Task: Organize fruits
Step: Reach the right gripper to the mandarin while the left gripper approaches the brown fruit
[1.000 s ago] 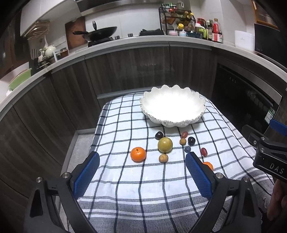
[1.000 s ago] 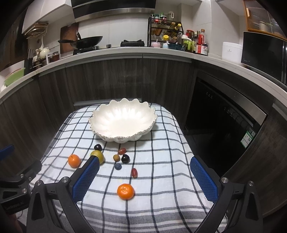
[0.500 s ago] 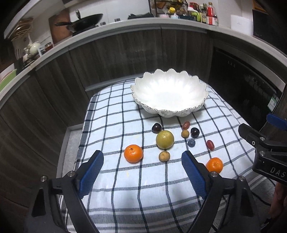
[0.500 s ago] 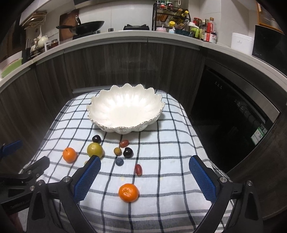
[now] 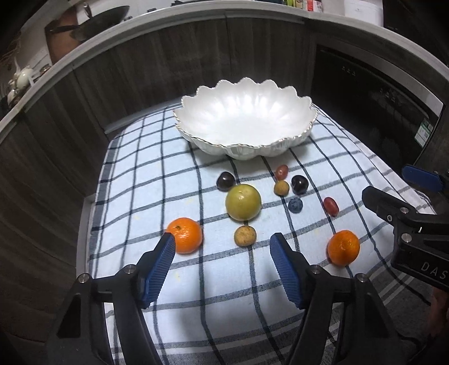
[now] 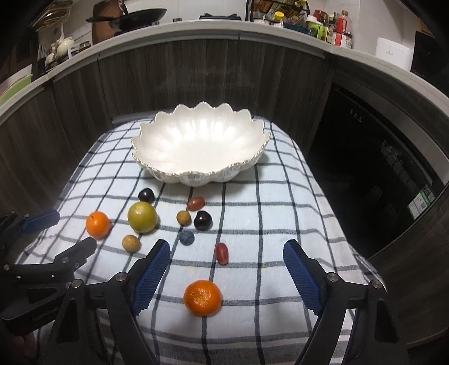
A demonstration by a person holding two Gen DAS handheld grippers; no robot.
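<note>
Fruit lies scattered on a checked cloth [image 6: 280, 219] in my kitchen as I hold both tongs over it. My left gripper [image 5: 221, 252] is closing with nothing pinched: one mandarin [image 5: 185, 235] sits just beyond the tip of its left blue pad, and a small tan round fruit [image 5: 245, 235] lies ahead between the fingers. My right gripper [image 6: 226, 262] is closing too, its ribbed blue pads apart; a second mandarin [image 6: 202, 297] rests on the cloth between them, untouched, with a red grape [image 6: 221, 253] just beyond it. In the middle of the spread a smooth yellow-green fruit [image 5: 243, 201] is the largest piece; around it lie two dark glossy plums [image 5: 225, 181] [image 5: 299, 184], another red grape [image 5: 281, 171], a second small tan fruit [image 5: 281, 187] and a dusty blueberry [image 5: 295, 204]. Behind them stands a wide white bowl [image 6: 157, 140], glazed, with a scalloped, petal-like rim, holding no fruit. The cloth is soft white weave crossed by dark blue lines and drapes over a small table. Dark wood-grain cabinets under a pale countertop [image 6: 252, 31] curve around it, bearing a black wok [image 6: 140, 15] and a rack of bottles [image 6: 325, 26].
</note>
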